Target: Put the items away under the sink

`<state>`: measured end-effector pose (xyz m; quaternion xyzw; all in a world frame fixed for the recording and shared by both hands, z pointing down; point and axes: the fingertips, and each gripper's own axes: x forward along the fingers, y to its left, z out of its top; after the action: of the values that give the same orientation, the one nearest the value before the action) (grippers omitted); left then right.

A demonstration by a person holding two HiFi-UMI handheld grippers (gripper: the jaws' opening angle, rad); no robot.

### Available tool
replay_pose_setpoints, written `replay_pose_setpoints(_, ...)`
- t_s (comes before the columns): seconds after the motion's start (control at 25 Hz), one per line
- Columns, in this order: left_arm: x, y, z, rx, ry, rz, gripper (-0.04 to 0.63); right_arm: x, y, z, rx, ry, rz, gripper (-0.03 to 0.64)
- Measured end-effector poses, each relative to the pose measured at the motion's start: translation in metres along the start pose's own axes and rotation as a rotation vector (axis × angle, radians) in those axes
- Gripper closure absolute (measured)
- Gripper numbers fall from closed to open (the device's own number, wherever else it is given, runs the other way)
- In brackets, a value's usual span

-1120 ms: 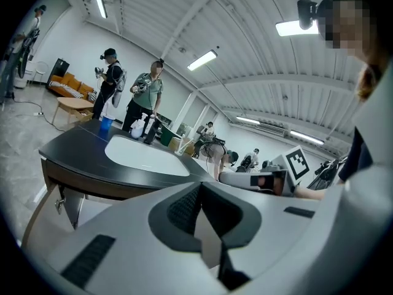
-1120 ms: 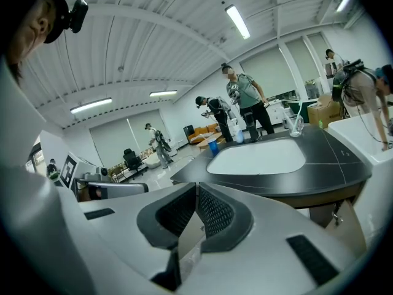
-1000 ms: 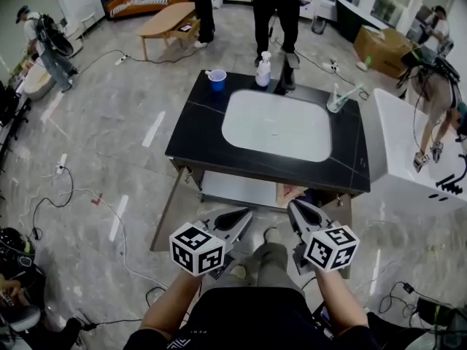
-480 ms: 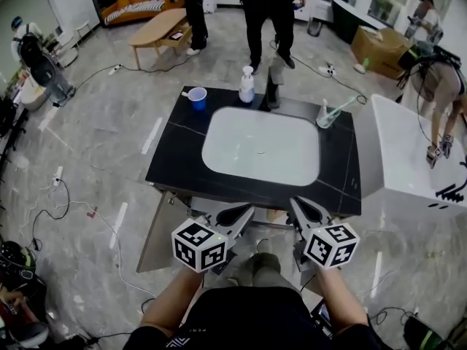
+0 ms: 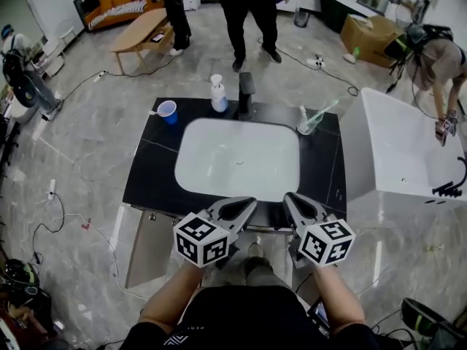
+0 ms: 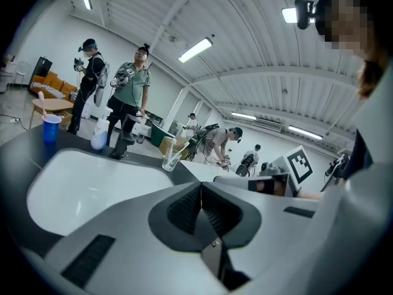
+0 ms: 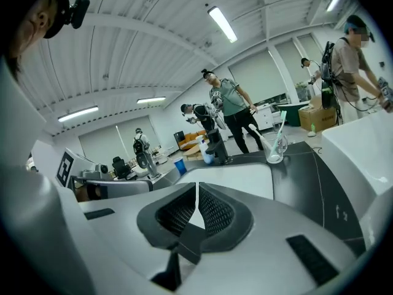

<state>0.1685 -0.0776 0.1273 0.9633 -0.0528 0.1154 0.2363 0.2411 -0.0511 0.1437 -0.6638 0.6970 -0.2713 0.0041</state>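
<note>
Desk [image 5: 146,173]: black top, white basin [image 5: 237,159] sunk in its middle.
Left gripper [image 5: 246,205]: jaws pressed together, nothing between; held at desk's near edge.
Right gripper [image 5: 292,200]: jaws likewise closed, empty; near the left one, same edge.
Faucet [image 5: 246,93]: black, at basin's far rim.
Soap bottle [image 5: 218,95]: white, upright, just left of faucet.
Glass [image 5: 307,122]: clear, toothbrush [image 7: 282,123] leaning inside; stood by basin's far right corner.
Blue cup [image 5: 167,111]: upright, desk's far left.

both forearms [image 5: 171,301] reach forward side by side, low in front of the body. the left claw [image 5: 246,205] and right claw [image 5: 291,200] point ahead and slightly down, each with jaws closed together and empty.
</note>
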Motion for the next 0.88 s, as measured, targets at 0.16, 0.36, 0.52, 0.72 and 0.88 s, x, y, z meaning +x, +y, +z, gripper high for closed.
replay_pose_setpoints(0.16,0.040,-0.001,0.004,0.000,0.032,-0.027,0.586,0.001,-0.032,0.010,0.013,0.002,-0.015,0.577)
replay_pose_setpoints(0.36,0.087,-0.001,0.011,0.011,0.051,-0.057,0.586,0.002,-0.072,0.023,0.032,-0.014,-0.017,0.577)
replay_pose_setpoints(0.52,0.120,0.001,0.014,0.018,0.049,-0.078,0.587,0.008,-0.100,0.036,0.022,-0.029,-0.024,0.577)
replay_pose_setpoints(0.72,0.159,-0.007,0.019,0.036,0.052,-0.147,0.586,0.018,-0.134,0.050,-0.047,-0.035,-0.037,0.577)
replay_pose_setpoints(0.88,0.184,-0.002,0.026,0.061,0.048,-0.164,0.586,0.034,-0.156,0.059,-0.064,-0.040,-0.049,0.575)
